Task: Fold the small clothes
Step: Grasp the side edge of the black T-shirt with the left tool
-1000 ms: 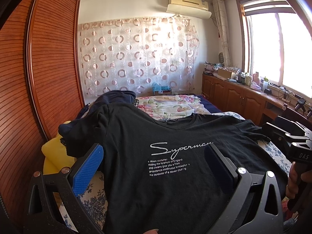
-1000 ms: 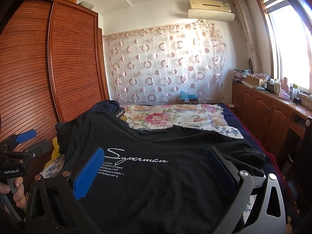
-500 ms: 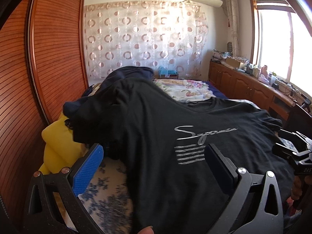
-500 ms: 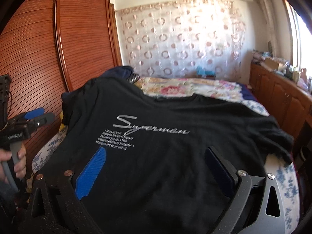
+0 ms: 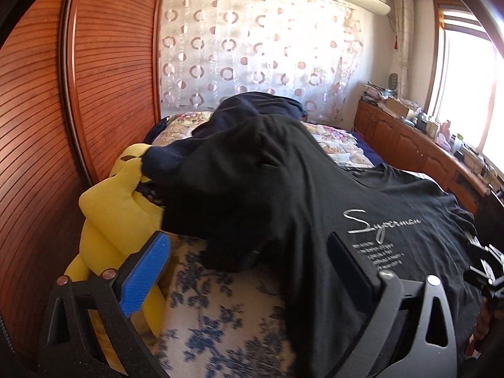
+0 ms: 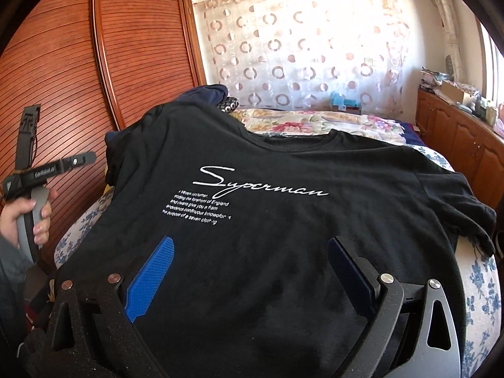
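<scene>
A black T-shirt (image 6: 283, 226) with white "Superman" lettering lies spread front-up on the bed; it also shows in the left wrist view (image 5: 315, 208), its left sleeve draped over a dark pile. My left gripper (image 5: 252, 264) is open and empty, over the shirt's left edge above the floral sheet. My right gripper (image 6: 252, 271) is open and empty, low over the shirt's lower front. The left gripper also shows at the left edge of the right wrist view (image 6: 56, 167), held by a hand.
A yellow plush toy (image 5: 116, 208) lies at the bed's left edge by the wooden wardrobe (image 5: 63, 110). A navy garment pile (image 5: 252, 107) sits behind the shirt. A floral quilt (image 6: 315, 126) covers the bed's far end. Wooden cabinets (image 6: 456, 138) line the right wall.
My left gripper has swung left, toward the shirt's left sleeve and the plush toy. My right gripper has dropped lower and closer over the shirt. Both stay open.
</scene>
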`<act>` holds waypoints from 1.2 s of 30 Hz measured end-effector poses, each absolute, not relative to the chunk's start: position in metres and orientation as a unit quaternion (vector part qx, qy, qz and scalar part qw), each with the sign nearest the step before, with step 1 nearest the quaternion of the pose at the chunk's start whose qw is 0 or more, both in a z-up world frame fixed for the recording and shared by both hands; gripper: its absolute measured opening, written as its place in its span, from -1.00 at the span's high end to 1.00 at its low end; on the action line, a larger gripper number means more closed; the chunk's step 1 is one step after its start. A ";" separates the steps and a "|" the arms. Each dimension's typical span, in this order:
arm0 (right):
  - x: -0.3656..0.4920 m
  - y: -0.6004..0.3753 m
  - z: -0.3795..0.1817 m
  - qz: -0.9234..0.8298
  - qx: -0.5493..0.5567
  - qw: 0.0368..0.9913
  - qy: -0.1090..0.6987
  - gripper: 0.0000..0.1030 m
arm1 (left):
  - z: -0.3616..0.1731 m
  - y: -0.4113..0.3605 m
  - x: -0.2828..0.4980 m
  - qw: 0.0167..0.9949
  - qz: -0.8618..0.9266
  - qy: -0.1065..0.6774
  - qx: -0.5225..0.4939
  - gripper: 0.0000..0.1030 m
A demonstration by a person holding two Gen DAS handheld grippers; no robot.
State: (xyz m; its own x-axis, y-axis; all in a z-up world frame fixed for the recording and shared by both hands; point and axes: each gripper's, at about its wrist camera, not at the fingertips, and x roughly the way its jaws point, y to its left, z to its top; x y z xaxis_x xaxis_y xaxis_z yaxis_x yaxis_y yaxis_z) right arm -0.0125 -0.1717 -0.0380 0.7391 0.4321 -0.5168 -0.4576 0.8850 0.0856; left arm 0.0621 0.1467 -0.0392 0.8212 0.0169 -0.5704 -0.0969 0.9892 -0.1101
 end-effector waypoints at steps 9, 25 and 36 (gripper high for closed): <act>-0.013 -0.164 -0.045 0.243 -0.041 0.926 0.286 -0.91 | -0.049 0.184 0.088 0.946 0.037 0.312 -0.080 -0.12; -0.011 -0.159 -0.044 0.255 -0.054 0.920 0.292 -0.91 | -0.069 0.205 0.119 0.939 0.024 0.338 -0.058 0.84; -0.009 -0.142 -0.027 0.272 -0.082 0.923 0.260 -0.91 | -0.015 0.174 0.098 0.956 -0.022 0.292 -0.032 0.93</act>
State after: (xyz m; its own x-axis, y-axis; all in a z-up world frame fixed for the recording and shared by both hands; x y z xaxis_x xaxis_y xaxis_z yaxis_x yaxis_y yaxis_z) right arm -0.0089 -0.1420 -0.0271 0.7170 0.4588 -0.5249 -0.5437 0.8392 -0.0091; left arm 0.0975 0.1741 -0.0152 0.8282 -0.0620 -0.5570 0.0240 0.9969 -0.0752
